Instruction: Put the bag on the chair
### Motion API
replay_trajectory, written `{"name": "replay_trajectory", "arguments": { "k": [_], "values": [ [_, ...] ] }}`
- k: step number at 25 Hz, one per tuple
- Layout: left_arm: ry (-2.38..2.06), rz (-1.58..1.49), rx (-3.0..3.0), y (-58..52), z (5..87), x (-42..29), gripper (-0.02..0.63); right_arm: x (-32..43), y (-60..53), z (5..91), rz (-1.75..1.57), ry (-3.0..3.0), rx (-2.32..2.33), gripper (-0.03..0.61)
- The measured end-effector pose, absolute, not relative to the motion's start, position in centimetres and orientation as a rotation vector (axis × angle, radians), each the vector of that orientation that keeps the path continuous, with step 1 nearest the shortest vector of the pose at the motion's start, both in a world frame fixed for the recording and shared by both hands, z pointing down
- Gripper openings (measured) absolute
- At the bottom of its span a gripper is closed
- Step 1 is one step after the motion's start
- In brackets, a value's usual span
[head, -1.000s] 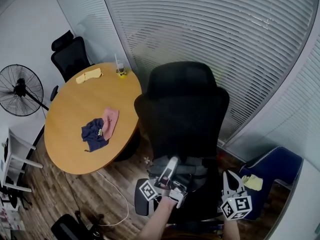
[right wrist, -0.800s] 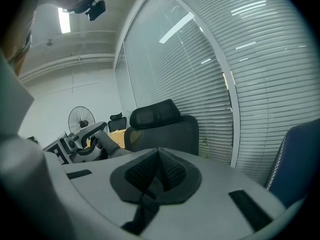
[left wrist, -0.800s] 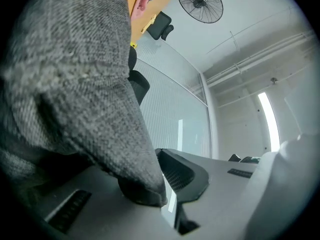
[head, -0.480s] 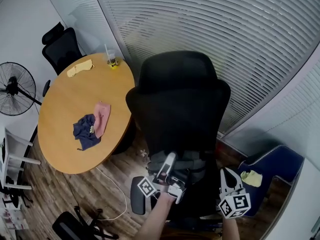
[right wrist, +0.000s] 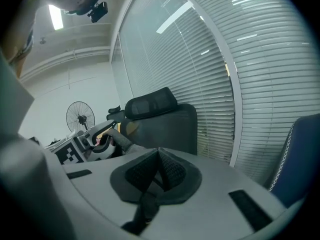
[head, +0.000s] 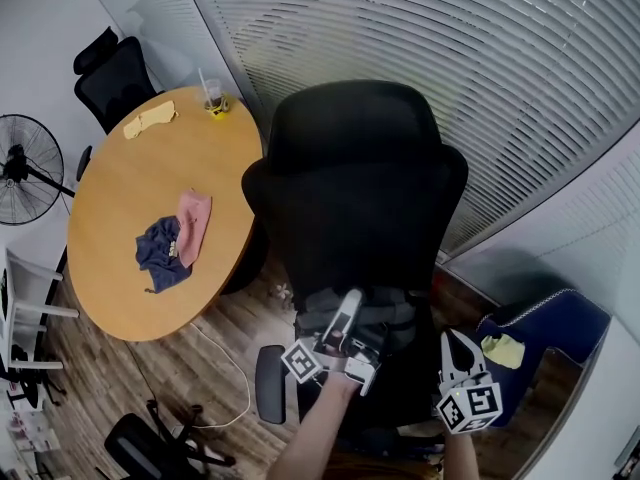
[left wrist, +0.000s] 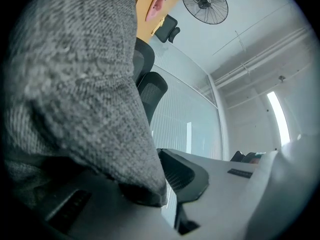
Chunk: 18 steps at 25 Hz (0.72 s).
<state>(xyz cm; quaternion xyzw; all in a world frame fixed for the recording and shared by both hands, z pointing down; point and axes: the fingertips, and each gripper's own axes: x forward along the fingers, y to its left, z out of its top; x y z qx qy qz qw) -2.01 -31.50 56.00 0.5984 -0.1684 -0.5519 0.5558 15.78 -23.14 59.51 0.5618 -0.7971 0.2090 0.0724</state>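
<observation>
A black office chair (head: 355,188) with a headrest stands in the middle of the head view. A grey fabric bag (head: 385,316) lies low against its backrest, over the seat. My left gripper (head: 343,320) is shut on the bag. In the left gripper view the grey fabric (left wrist: 75,84) fills the left side and is pinched at my left gripper (left wrist: 160,186). My right gripper (head: 458,353) hangs to the right of the chair, shut, with nothing in it. In its own view the right gripper (right wrist: 157,171) has its pads together, and the chair (right wrist: 160,121) stands beyond them.
A round wooden table (head: 120,278) at the left carries a blue cloth (head: 158,253), a pink cloth (head: 193,223), a yellow cloth (head: 148,120) and a cup (head: 213,98). A fan (head: 22,163), a second black chair (head: 110,68), a blue armchair (head: 545,333) and a blinds-covered glass wall surround them.
The head view has drifted, so the table and the chair sit further left and higher in the picture. My left gripper stays over the seat with the bag. The right gripper has hardly moved.
</observation>
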Motion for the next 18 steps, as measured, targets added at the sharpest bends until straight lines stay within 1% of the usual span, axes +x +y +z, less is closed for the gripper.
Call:
{"name": "replay_trajectory", "arguments": {
  "k": [18],
  "values": [
    [-0.415,-1.293,1.446,-33.6,57.2,-1.6,0.023,16.6,-23.2,61.3,0.72,-2.376,1.708,0.011]
  ]
}}
